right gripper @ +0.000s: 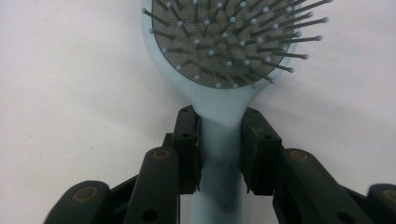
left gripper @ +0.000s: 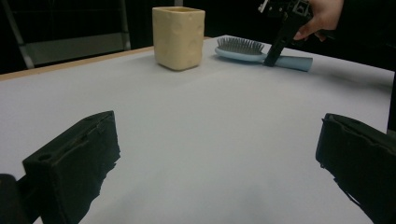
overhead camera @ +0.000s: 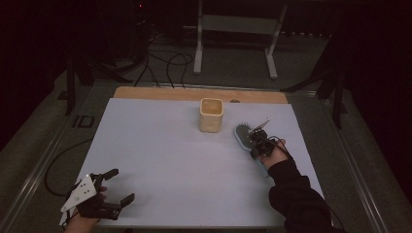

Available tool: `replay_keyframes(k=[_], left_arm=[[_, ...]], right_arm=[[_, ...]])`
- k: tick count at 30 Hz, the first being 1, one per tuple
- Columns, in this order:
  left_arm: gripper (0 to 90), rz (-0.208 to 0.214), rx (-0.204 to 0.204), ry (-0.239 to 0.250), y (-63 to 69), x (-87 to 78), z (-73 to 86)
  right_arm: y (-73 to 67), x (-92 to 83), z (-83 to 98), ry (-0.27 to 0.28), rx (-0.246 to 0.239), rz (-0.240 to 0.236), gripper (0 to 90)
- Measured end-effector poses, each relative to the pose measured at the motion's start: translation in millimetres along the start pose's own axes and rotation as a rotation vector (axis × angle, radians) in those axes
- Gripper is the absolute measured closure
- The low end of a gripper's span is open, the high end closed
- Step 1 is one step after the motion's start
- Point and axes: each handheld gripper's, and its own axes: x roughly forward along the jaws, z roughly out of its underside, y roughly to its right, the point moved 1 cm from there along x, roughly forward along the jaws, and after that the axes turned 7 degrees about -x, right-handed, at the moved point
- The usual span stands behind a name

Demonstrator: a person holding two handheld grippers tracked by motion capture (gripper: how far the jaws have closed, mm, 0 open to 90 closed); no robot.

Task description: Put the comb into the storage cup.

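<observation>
A light blue hairbrush (overhead camera: 242,134) (left gripper: 243,52) lies bristles up on the white sheet, right of centre. My right gripper (overhead camera: 256,143) (left gripper: 270,61) (right gripper: 220,128) comes down on it from the near side, and its two pads press on either side of the handle's neck (right gripper: 219,154) just below the head. A cream square cup (overhead camera: 211,115) (left gripper: 178,37) stands upright just left of the brush head. My left gripper (overhead camera: 122,184) (left gripper: 215,158) rests at the near left corner of the sheet, jaws wide apart with nothing between them.
The white sheet (overhead camera: 170,155) covers a wooden tabletop whose far edge (overhead camera: 160,93) shows as a strip. Beyond the table, cables (overhead camera: 165,63) and a grey metal stand (overhead camera: 238,29) sit on the dark floor. A cable (overhead camera: 53,170) loops off the table's left side.
</observation>
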Motion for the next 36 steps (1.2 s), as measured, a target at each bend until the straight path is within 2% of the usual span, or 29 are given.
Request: replay_keyframes(k=[5,8,11,15,32,36], left_arm=[[0.0,0.001,-0.001,0.001,0.0,-0.1,0.0],[0.0,0.003,-0.002,0.000,0.0,0.2,0.2],[0.0,0.002,-0.001,-0.001,-0.2,0.4,0.3],[0.0,0.003,-0.004,-0.001,-0.1,0.5,0.3],[0.0,0.007,-0.017,-0.001,-0.8,0.9,0.4],[0.0,0.008,-0.017,0.000,-0.8,0.4,0.2]], right_arm=[[3.5,-8.0,2.7,0.053,0.017,-0.005,70.5],[6.0,-17.0,5.6,0.113,0.040,-0.008,70.5],[5.8,-21.1,6.9,0.131,0.036,-0.013,70.5],[6.9,-28.6,9.2,0.184,0.058,0.002,70.5],[3.5,-59.7,3.9,0.311,0.062,0.005,70.5],[0.3,-68.7,-0.4,0.341,0.045,0.010,70.4]])
